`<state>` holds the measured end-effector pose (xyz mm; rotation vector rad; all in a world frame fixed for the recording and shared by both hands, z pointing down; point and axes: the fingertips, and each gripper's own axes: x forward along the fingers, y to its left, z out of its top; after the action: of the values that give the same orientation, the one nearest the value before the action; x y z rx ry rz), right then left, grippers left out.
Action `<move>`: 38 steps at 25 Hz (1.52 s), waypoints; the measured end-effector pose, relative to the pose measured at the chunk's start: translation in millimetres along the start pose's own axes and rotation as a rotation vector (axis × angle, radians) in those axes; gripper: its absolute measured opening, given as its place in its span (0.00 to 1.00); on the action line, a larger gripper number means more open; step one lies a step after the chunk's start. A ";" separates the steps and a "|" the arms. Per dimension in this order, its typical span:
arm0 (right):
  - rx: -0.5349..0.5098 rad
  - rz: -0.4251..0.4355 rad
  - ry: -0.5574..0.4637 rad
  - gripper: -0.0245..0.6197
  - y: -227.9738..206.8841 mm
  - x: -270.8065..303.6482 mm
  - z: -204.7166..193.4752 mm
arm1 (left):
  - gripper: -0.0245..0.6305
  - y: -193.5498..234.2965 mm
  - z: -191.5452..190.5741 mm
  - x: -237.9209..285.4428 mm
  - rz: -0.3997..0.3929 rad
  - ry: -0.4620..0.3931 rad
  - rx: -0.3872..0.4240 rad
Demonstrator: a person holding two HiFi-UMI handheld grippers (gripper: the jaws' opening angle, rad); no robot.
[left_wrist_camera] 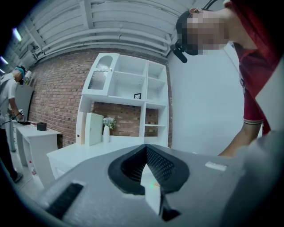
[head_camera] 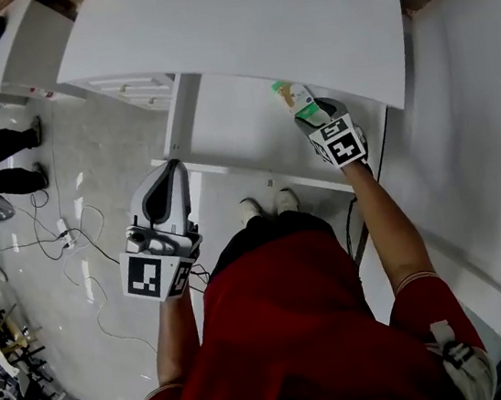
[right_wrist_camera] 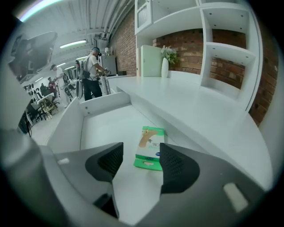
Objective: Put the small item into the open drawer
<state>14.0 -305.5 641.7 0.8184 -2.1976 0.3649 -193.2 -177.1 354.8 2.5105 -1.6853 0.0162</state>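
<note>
The left gripper is in the middle left of the head view. The left arm holds it low, close to the body, and its fingers are together. The right gripper is in the upper middle. The right arm is stretched forward, and here the fingers stand apart.

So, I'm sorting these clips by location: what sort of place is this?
Likely a workshop hall staged with home furniture: a white desk with an open drawer, a shelf unit against a brick wall, cables across the floor.
</note>
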 end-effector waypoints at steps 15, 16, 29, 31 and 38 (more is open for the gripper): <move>-0.044 -0.080 -0.450 0.08 61.9 -171.4 115.9 | 0.04 -49.4 5.0 17.4 -0.196 -0.046 -0.010; -0.037 -0.088 -0.486 0.06 65.2 -183.2 123.5 | 0.04 -53.5 6.7 18.0 -0.212 -0.049 -0.008; 0.013 0.024 -0.795 0.06 135.2 -269.7 172.8 | 0.04 -96.5 35.3 27.3 -0.356 -0.106 0.001; 0.001 0.027 -0.807 0.05 139.5 -272.1 172.2 | 0.04 -100.0 35.1 27.2 -0.366 -0.107 0.003; -0.013 0.033 -0.823 0.05 142.5 -273.5 166.0 | 0.04 -108.7 31.2 27.8 -0.376 -0.096 0.007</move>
<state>-30.4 -157.4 327.5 1.0485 -2.9617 0.0110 -84.0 -165.3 315.9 2.8307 -1.2147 -0.1341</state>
